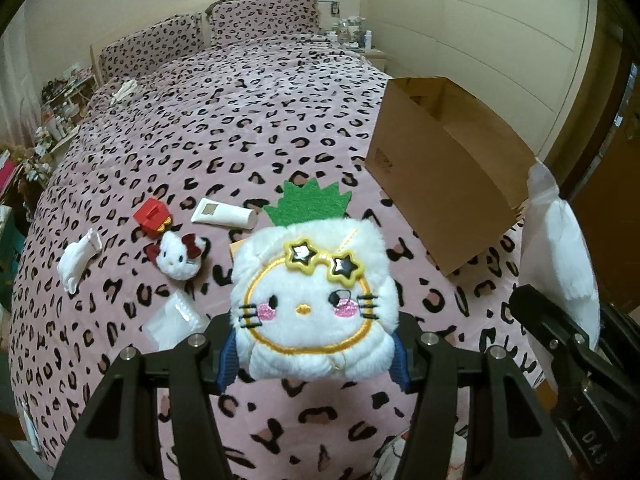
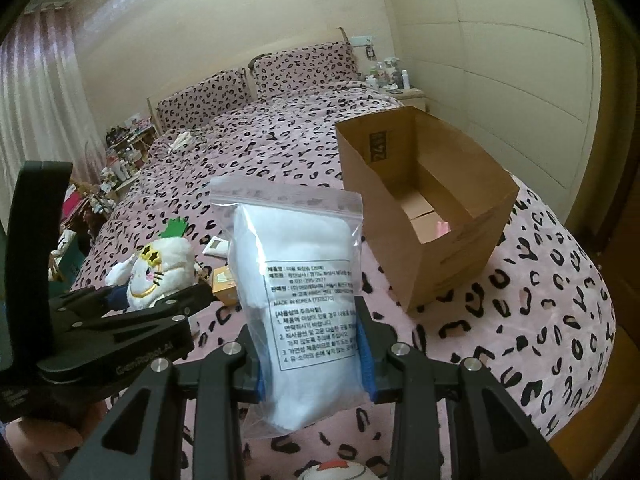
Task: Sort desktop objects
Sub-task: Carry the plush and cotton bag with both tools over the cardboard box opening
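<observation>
My left gripper [image 1: 314, 354] is shut on a white cat plush [image 1: 316, 292] with yellow star glasses and a green felt crown, held above the bed. The same plush [image 2: 160, 270] and the left gripper [image 2: 160, 300] show at the left of the right wrist view. My right gripper [image 2: 314, 364] is shut on a clear zip bag of white pads [image 2: 306, 292], lifted in front of an open cardboard box [image 2: 424, 216]. That bag [image 1: 560, 252] appears at the right edge of the left wrist view, beside the box [image 1: 448, 172].
On the leopard-print bedspread [image 1: 240, 128] lie a small cat-head plush [image 1: 178, 258], a red toy box [image 1: 152, 216], a white tube [image 1: 224, 212], a white sock-like piece [image 1: 78, 260] and a flat clear packet [image 1: 172, 320]. A small orange box [image 2: 224, 282] sits behind the bag. Cluttered shelves stand at the left.
</observation>
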